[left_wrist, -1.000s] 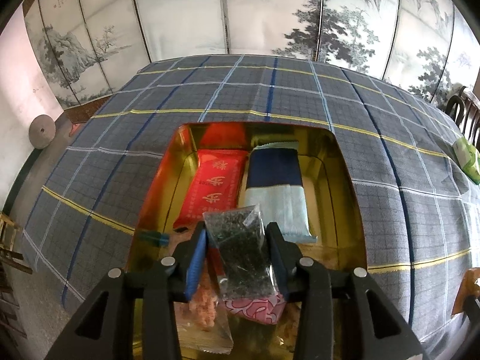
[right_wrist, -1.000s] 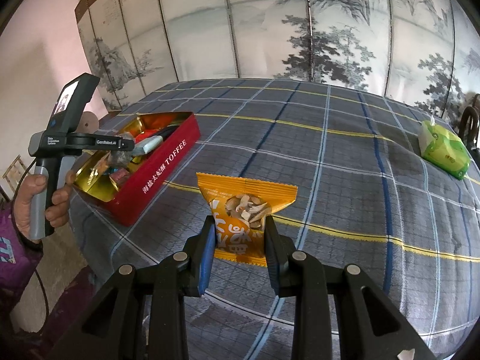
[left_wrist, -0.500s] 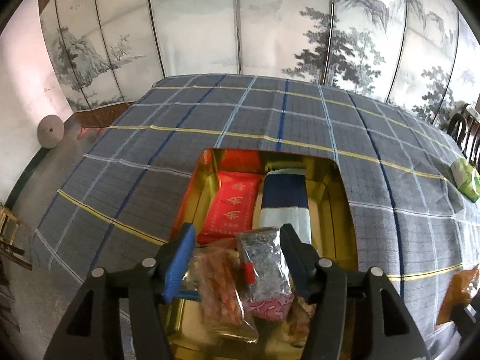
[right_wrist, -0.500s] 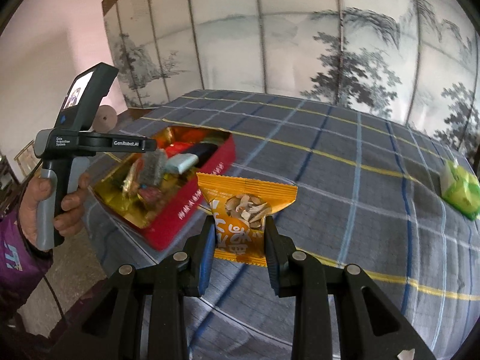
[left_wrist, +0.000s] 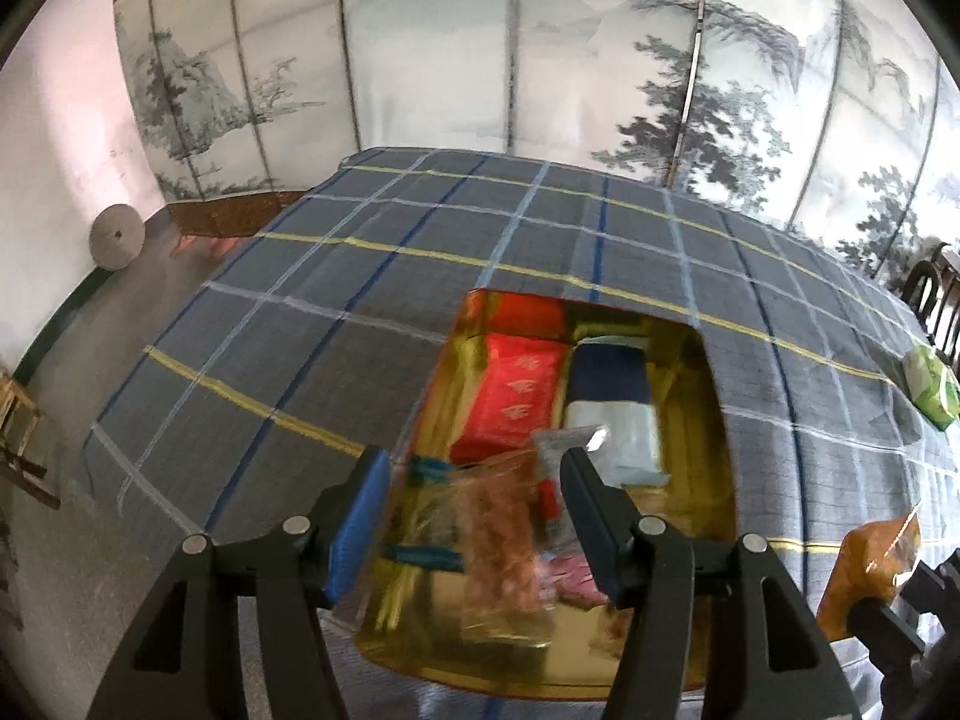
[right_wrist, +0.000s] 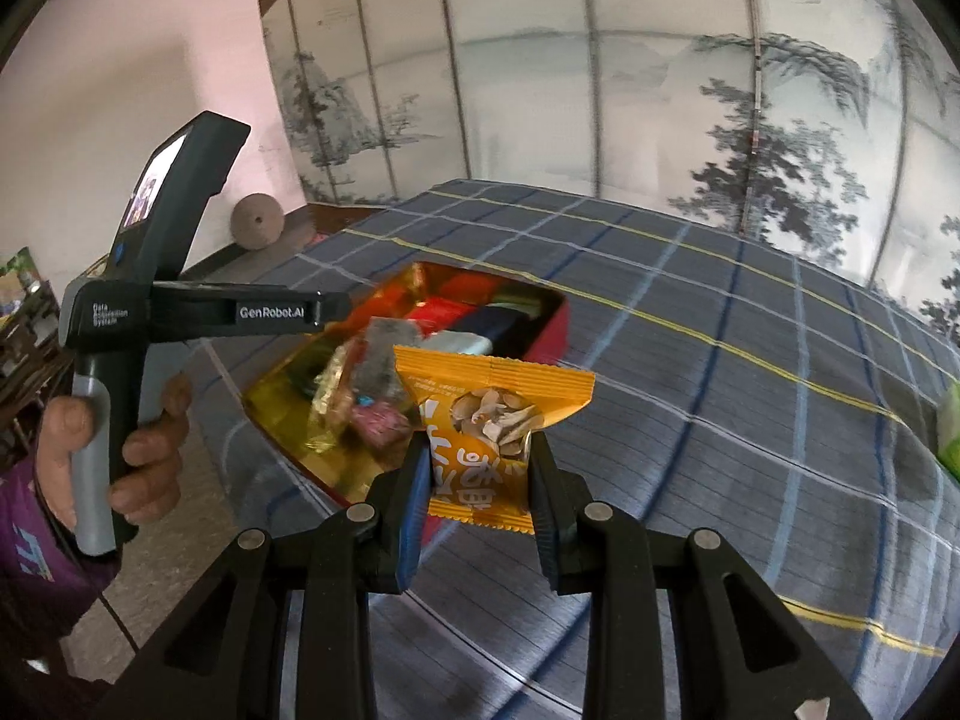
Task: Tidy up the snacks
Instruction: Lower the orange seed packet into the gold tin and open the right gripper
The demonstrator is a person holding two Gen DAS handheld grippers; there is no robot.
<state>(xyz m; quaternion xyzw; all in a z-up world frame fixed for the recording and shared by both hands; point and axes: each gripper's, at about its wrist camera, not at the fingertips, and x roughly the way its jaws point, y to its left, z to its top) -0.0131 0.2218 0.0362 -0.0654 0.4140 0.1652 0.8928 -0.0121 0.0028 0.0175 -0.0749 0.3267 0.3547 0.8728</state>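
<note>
Both tools nearer tin (right_wrist: 543, 333), left tool (left_wrist: 474, 516) released

At left of the right wrist view, the left gripper (right_wrist: 327, 315) is showing "GenRobot.AI" in white along its dark horizontal bar, and small white lettering reading "Data Acquisition System" on the grey block above its handle. At centre, the orange snack packet (right_wrist: 489, 420) is showing large white Chinese characters on its lower half, too blurred to read. In the left wrist view, the red packet (left_wrist: 516, 396) inside the tin (left_wrist: 717, 420) is carrying pale characters, likewise illegible.
</note>
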